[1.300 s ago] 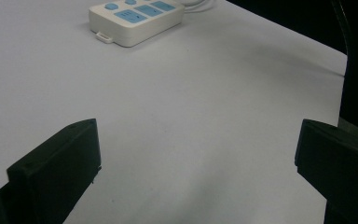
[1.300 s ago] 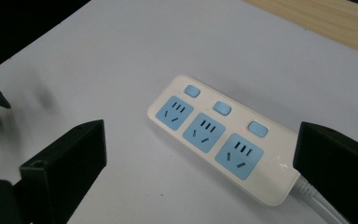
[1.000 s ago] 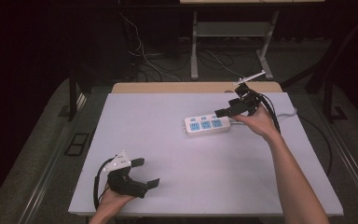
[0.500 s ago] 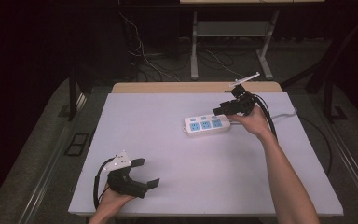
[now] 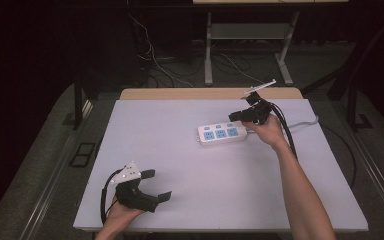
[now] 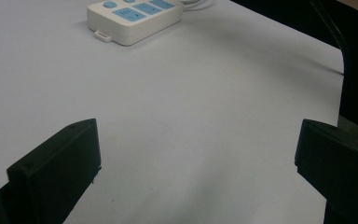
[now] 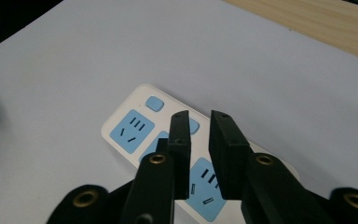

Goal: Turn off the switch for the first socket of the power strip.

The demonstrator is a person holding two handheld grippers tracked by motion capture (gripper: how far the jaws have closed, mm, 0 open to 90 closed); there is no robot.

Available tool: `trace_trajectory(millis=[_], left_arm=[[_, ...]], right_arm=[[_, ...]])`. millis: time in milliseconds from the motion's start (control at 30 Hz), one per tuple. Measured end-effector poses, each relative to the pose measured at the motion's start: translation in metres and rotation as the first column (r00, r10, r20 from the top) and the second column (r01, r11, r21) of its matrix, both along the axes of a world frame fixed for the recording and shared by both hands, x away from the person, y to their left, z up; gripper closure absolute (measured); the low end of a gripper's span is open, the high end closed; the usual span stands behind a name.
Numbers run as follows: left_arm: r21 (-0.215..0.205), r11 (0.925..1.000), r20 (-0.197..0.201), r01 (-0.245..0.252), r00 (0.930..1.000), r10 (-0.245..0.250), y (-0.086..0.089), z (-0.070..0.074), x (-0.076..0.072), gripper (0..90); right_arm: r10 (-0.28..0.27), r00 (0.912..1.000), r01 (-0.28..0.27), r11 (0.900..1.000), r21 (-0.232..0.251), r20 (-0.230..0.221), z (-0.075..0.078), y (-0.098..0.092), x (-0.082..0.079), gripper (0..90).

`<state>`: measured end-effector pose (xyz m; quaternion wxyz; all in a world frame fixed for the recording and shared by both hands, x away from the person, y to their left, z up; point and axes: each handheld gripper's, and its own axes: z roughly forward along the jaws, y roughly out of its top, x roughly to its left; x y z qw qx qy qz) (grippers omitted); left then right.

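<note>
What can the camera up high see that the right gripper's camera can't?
The high view takes in both forearms, the left gripper with its jaws wide apart near the table's front edge, the power strip's grey cord and the dark floor with cables behind.

The right gripper view gets close enough to show the little black slots in the blue sockets and the narrow gap between that gripper's own two jaws.

Both show the white power strip with its blue sockets, the pale table top, the wooden strip at its far edge, and the right gripper above the power strip.
</note>
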<state>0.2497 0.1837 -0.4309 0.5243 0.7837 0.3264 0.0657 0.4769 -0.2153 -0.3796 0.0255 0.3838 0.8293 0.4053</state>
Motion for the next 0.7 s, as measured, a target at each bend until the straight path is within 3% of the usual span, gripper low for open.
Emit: trace_trajectory(millis=[300,700], left_arm=[[-0.001,1.0000,0.002,0.005,1.0000,-0.005,-0.001,0.000,-0.001,0.0],[-0.005,1.0000,0.002,0.004,1.0000,-0.004,0.000,0.000,-0.001,0.0]], right_arm=[[-0.003,1.0000,0.003,1.000,-0.013,-0.008,-0.010,0.001,0.006,89.4],[-0.019,0.9995,0.018,0.999,-0.039,-0.027,-0.023,0.001,0.013,89.6]])
